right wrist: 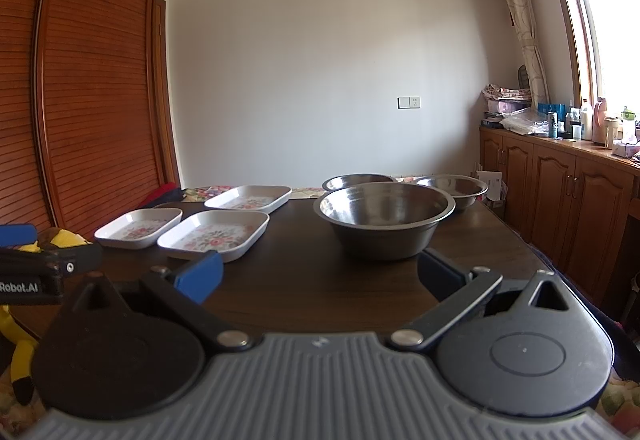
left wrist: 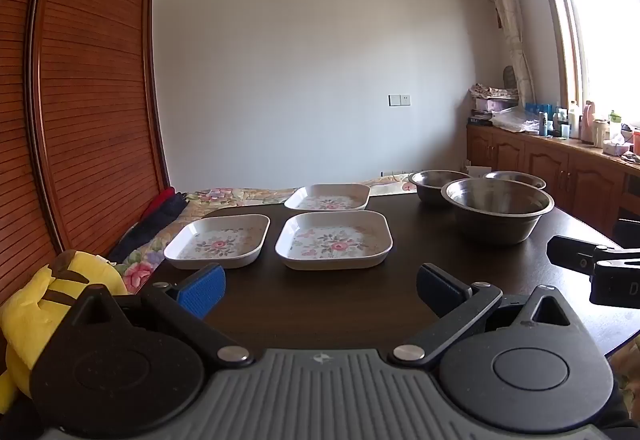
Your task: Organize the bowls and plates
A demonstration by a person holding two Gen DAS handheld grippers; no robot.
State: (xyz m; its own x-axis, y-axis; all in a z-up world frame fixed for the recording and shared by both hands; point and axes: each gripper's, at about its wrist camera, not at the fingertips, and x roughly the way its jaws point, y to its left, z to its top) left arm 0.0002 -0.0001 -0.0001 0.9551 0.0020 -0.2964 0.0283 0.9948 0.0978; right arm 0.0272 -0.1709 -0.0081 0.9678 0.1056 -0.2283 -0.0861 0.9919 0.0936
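Three square white plates with flower prints lie on the dark table [left wrist: 320,304]: one nearest me [left wrist: 334,238], one to its left [left wrist: 218,241], one behind [left wrist: 328,196]. Three steel bowls stand at the right: a large one in front [left wrist: 497,208], two smaller behind it [left wrist: 436,183] [left wrist: 516,178]. My left gripper [left wrist: 320,290] is open, empty, just short of the nearest plate. In the right wrist view my right gripper [right wrist: 320,274] is open and empty in front of the large bowl [right wrist: 384,217], with the plates [right wrist: 214,234] to its left.
A yellow plush toy [left wrist: 44,304] sits off the table's left edge on a flowered cover [left wrist: 144,264]. A slatted wooden wardrobe [left wrist: 80,99] stands at the left. Wooden cabinets [right wrist: 560,191] with bottles line the right wall under the window.
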